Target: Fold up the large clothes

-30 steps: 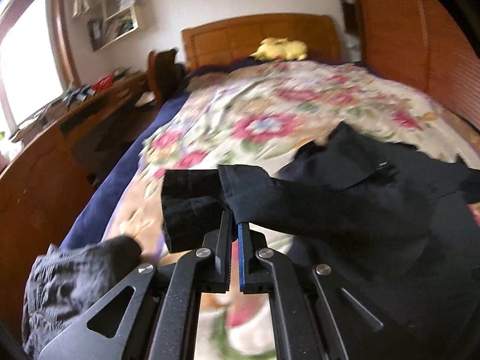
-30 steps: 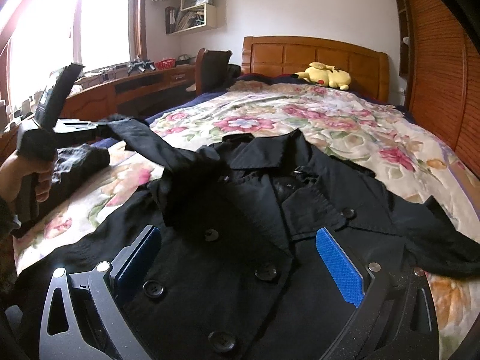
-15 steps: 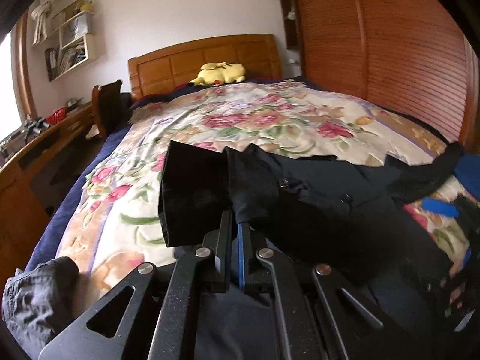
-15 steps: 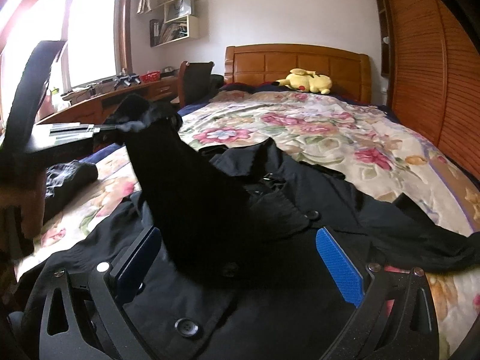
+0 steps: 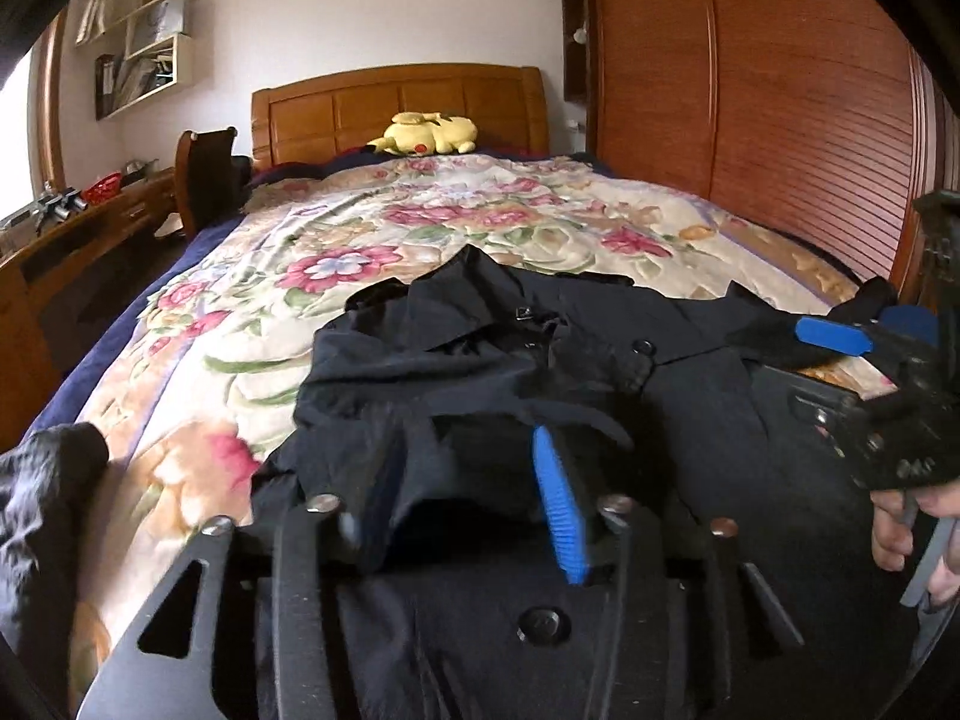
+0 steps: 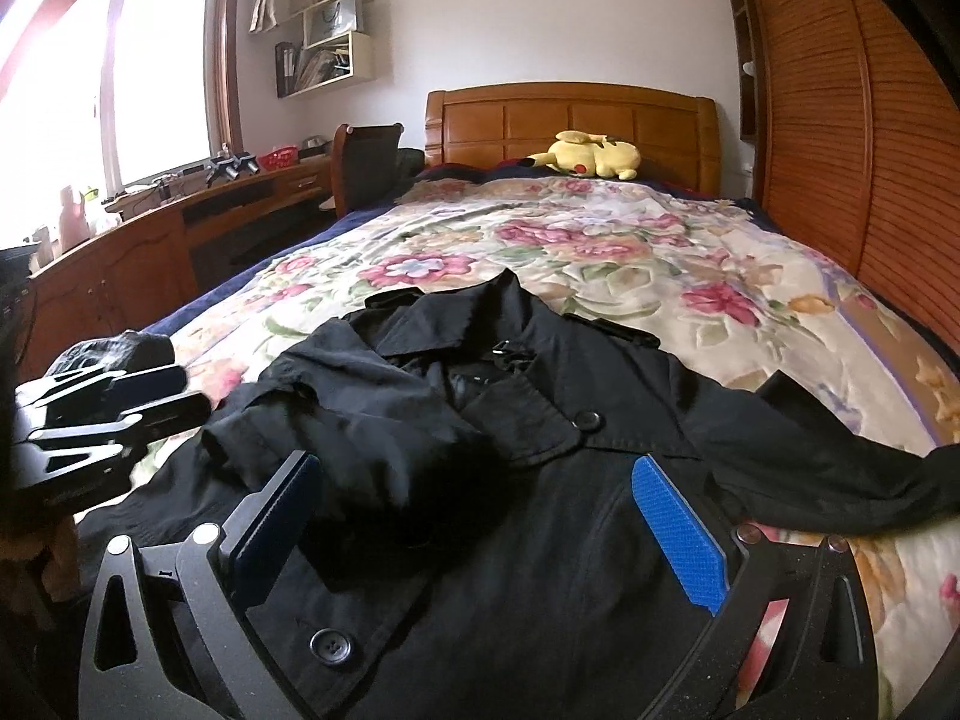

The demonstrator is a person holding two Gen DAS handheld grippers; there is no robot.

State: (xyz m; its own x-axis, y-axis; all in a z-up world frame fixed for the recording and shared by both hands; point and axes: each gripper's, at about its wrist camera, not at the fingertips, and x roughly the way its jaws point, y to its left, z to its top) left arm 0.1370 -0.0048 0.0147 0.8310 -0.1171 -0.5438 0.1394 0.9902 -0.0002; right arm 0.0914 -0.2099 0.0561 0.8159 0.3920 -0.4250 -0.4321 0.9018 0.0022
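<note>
The bed (image 6: pixel 690 276), under a floral quilt (image 5: pixel 372 276), fills both views, with a wooden headboard (image 6: pixel 570 120) at its far end and a slatted wooden wardrobe (image 5: pixel 780 120) along 1 side. A wooden worktop (image 6: pixel 150 228) runs along the other side below the window (image 6: pixel 156 90), with a chair (image 6: pixel 366 162) at its end.

The black coat (image 6: pixel 540 480) lies front-up across the near part of the quilt, collar toward the headboard. 1 sleeve (image 6: pixel 360 438) is folded in over the chest; the other sleeve (image 6: pixel 840 468) stretches out sideways over the quilt. 2 buttons show in the right wrist view, 1 near the collar (image 6: pixel 587 420) and 1 low on the front (image 6: pixel 329 647).

The right gripper (image 6: pixel 480 534) hovers low over the coat front, its fingers wide apart and holding nothing. The left gripper (image 5: pixel 462 498) sits over the folded sleeve with its fingers parted, cloth lying between them but not pinched.

A dark crumpled garment (image 5: pixel 42 516) lies at the bed's edge. A yellow plush toy (image 6: pixel 591 156) rests by the headboard.
</note>
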